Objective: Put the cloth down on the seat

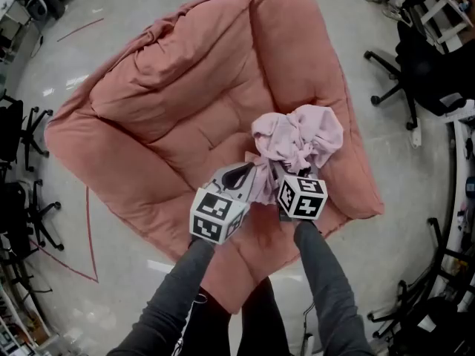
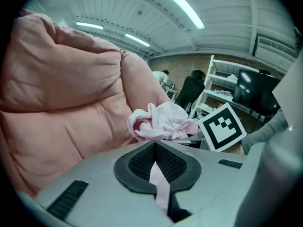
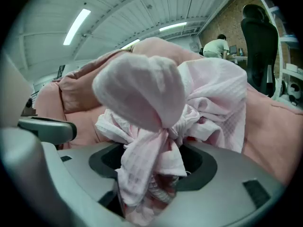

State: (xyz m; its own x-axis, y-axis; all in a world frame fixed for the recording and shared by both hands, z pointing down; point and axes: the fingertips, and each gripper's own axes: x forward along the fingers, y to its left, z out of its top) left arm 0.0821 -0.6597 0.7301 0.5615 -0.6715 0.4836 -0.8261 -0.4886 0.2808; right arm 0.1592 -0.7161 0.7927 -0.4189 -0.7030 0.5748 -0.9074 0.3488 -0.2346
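- The left gripper (image 1: 239, 178) is pressed together on a thin strip of the cloth (image 1: 298, 133). The right gripper (image 1: 280, 175) pinches a thick gathered wad of it.
- The cloth bunches just beyond both sets of jaws, over the front edge of the seat (image 1: 178, 102). I cannot tell whether it touches the seat.
- It looks soft, light and limp, so it will likely slump once released. Corners or hems offer the best hold.
- The padded seat back rises beyond.

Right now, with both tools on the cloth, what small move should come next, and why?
I would probably lower both slightly toward the seat. The left tool and right tool are each shut on the cloth, which is bunched up over it.
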